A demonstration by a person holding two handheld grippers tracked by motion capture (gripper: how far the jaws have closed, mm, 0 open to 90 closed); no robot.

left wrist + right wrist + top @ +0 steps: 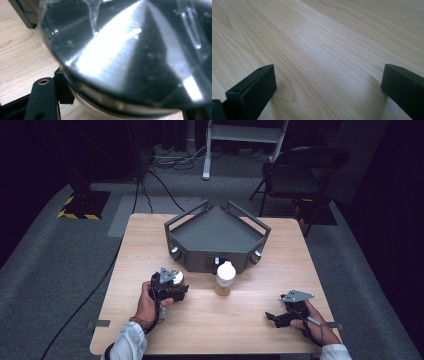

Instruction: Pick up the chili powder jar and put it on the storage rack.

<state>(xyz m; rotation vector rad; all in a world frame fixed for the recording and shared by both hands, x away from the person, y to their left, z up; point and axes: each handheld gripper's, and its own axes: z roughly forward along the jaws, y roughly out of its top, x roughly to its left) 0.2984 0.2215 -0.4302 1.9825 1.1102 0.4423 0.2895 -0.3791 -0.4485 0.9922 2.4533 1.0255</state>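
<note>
A round shiny metal object (178,277) sits between the jaws of my left gripper (174,289), which is shut on it at the table's left-middle. In the left gripper view the metal object (125,50) looms very close, with a pale rim underneath and one black fingertip (43,97) at its left side. A small bottle (225,278) with a white cap and tan contents stands upright mid-table, just right of that gripper. My right gripper (275,317) rests low at the front right, open, its jaws wide apart over bare wood (328,77).
A dark grey angular tray (215,232) with rails and knobs sits at the back centre of the wooden table (225,325), right behind the bottle. Beyond the table are a black chair (305,170), floor cables (160,175) and a white stand (240,135).
</note>
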